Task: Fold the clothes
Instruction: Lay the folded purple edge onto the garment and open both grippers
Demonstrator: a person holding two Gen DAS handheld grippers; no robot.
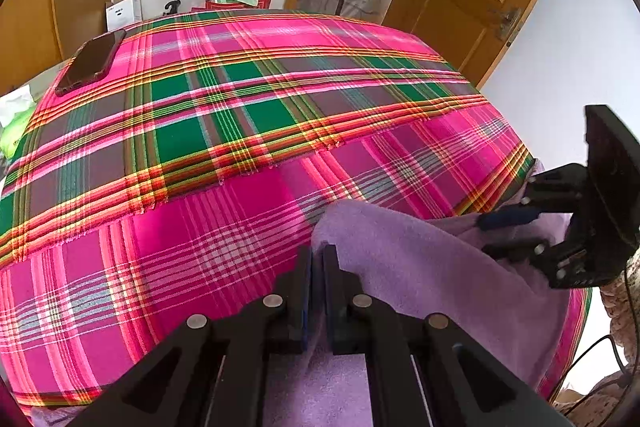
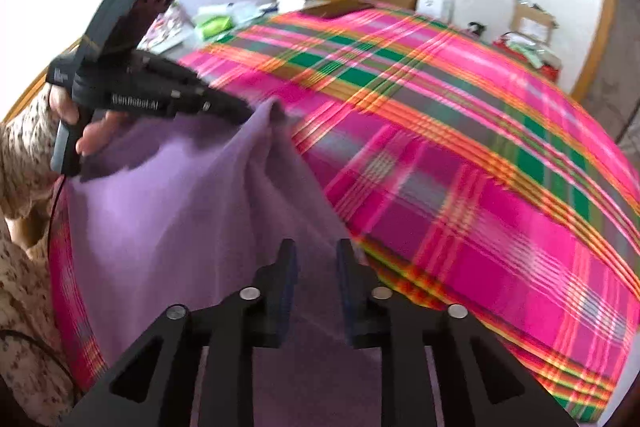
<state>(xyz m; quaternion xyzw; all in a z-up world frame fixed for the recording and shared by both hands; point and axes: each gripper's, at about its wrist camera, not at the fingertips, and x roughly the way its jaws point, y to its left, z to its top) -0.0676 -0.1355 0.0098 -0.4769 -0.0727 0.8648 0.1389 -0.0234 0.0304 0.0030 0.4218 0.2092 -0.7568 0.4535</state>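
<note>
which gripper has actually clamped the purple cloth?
The left gripper: jaws shut on the purple cloth. The right gripper shows a clear gap, cloth loose between.

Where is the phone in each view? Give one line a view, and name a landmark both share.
Left wrist view: the phone lies at upper left, on the far left corner of the plaid cloth.
Right wrist view: the phone is at top centre, on the cloth's far edge, small and blurred.
Shared landmark: the purple garment, low in both views.
</note>
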